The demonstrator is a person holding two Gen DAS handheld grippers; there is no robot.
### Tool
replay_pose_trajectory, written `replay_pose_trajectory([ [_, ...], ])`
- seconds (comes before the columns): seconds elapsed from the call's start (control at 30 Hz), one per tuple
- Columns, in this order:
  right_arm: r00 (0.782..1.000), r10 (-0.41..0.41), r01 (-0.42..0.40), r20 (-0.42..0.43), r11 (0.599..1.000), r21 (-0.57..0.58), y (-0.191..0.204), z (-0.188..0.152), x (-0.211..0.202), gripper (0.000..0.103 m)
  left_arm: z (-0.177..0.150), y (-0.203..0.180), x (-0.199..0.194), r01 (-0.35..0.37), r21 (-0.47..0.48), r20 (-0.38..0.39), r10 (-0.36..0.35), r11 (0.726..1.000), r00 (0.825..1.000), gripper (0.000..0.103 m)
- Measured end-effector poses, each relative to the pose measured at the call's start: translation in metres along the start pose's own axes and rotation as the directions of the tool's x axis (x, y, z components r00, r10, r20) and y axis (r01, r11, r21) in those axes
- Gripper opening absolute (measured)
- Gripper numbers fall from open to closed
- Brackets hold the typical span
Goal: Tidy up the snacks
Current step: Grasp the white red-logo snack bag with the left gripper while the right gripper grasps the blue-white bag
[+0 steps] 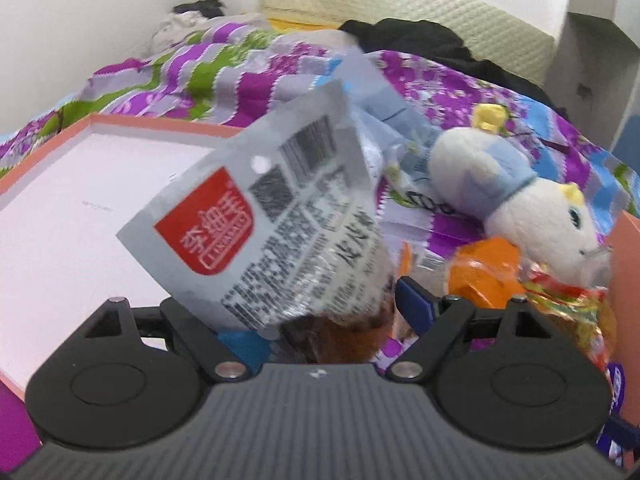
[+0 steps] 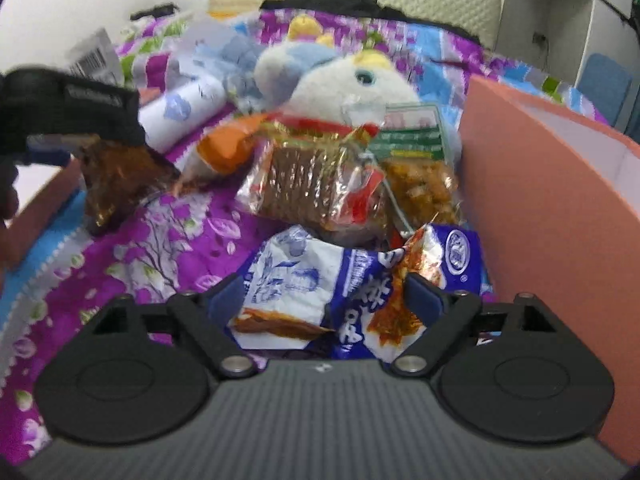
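A: Snacks on a purple flowered bedspread [image 2: 168,240]. Where do the grippers sit?

B: My right gripper [image 2: 326,300] stands wide open with nothing held. A blue and white snack bag [image 2: 320,280] lies directly ahead of it, near, partly between the two fingers, though neither pad seems to press on it. The bag's long side runs left to right across the fingers, crumpled. Farther off lie a clear pack of brown biscuits [image 2: 316,184], a pack of yellow crisps [image 2: 424,192] to its right and an orange packet [image 2: 228,148] to its left. A plush toy [image 2: 340,76] sits beyond them. A pink box wall [image 2: 528,208] stands close on the right.

A: And the left?

B: My left gripper [image 1: 316,312] holds a silver packet with a red label [image 1: 276,232] and dark snack in its clear bottom. Its fingers stand wide, the packet between them, its long axis pointing up and away. An open pink box [image 1: 60,208] lies just to the left.

A: Which hand is nearer the blue bag?

B: The right, I judge. It needs only to close.
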State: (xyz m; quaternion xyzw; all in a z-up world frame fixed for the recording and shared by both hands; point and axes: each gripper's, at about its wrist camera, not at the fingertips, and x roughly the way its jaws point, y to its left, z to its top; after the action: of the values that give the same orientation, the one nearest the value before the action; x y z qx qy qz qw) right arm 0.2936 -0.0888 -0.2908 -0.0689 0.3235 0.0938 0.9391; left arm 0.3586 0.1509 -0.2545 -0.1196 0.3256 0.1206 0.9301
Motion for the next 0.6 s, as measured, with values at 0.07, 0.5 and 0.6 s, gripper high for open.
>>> replay_pose_trajectory([
  [0.07, 1.000, 0.005, -0.005, 0.003, 1.000, 0.001, 0.000, 0.001, 0.002, 0.096, 0.002, 0.004, 0.004, 0.013, -0.011, 0.005, -0.013, 1.000, 1.000, 0.081],
  [0.5, 0.999, 0.043, -0.044, 0.011, 0.997, 0.059, -0.013, 0.008, -0.006, 0.071, 0.003, -0.001, -0.019, 0.056, 0.058, 0.015, -0.057, 0.997, 0.998, 0.048],
  [0.6, 0.999, 0.053, -0.054, 0.012, 0.996, 0.068, -0.015, 0.008, -0.013, 0.069, 0.002, -0.001, -0.032, 0.065, 0.065, 0.004, -0.066, 0.996, 0.998, 0.048],
])
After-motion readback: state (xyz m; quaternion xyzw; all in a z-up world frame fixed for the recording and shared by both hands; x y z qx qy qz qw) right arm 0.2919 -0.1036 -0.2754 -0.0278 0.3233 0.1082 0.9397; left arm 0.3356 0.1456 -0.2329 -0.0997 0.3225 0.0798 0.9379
